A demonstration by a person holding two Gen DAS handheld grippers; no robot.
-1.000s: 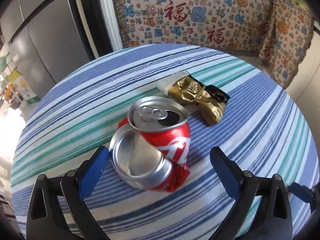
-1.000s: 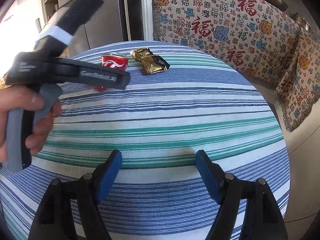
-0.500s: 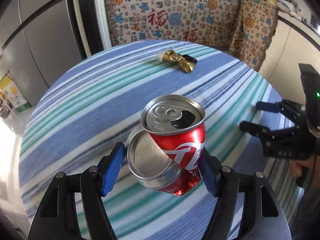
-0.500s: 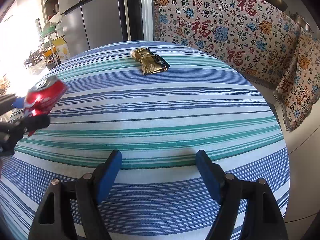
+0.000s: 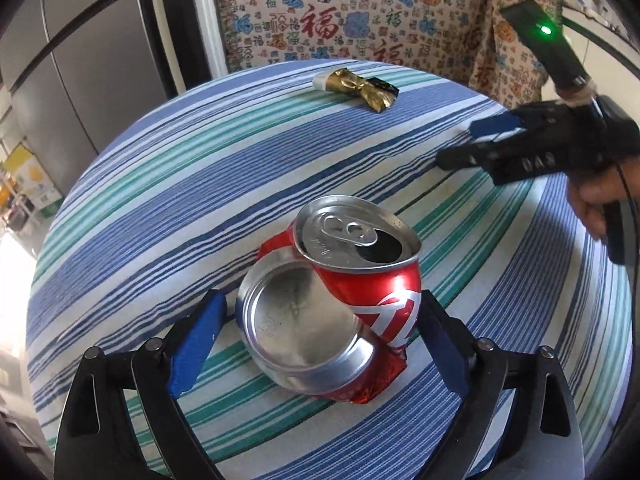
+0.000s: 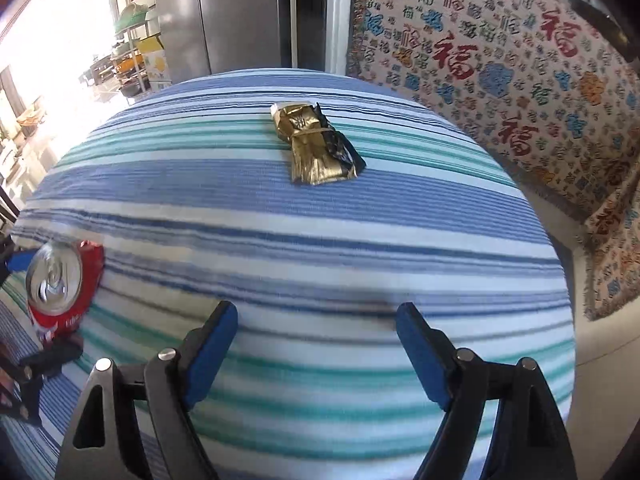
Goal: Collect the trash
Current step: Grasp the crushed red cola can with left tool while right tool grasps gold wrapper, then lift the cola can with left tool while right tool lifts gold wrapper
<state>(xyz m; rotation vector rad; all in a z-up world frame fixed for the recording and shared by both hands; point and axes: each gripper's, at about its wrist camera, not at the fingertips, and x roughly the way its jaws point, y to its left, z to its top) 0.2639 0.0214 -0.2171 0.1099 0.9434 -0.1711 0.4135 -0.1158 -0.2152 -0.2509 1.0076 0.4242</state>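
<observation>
My left gripper [image 5: 320,320] is shut on a crushed red soda can [image 5: 336,304] and holds it above the striped tablecloth [image 5: 200,184]. The can also shows at the left edge of the right wrist view [image 6: 60,288]. A crumpled gold and black wrapper [image 6: 316,148] lies on the far part of the table; it also shows in the left wrist view [image 5: 360,88]. My right gripper [image 6: 316,340] is open and empty, above the cloth and short of the wrapper. It shows from the side in the left wrist view [image 5: 480,140].
The round table [image 6: 520,240] drops off at the right. A patterned cloth with red characters [image 6: 500,60] hangs behind it. Grey cabinet doors [image 6: 224,12] stand at the back left. Shelves with clutter [image 6: 132,56] are at the far left.
My left gripper has lifted the can and drawn it back across the table. My right gripper has moved forward toward the wrapper, which looks larger now.
</observation>
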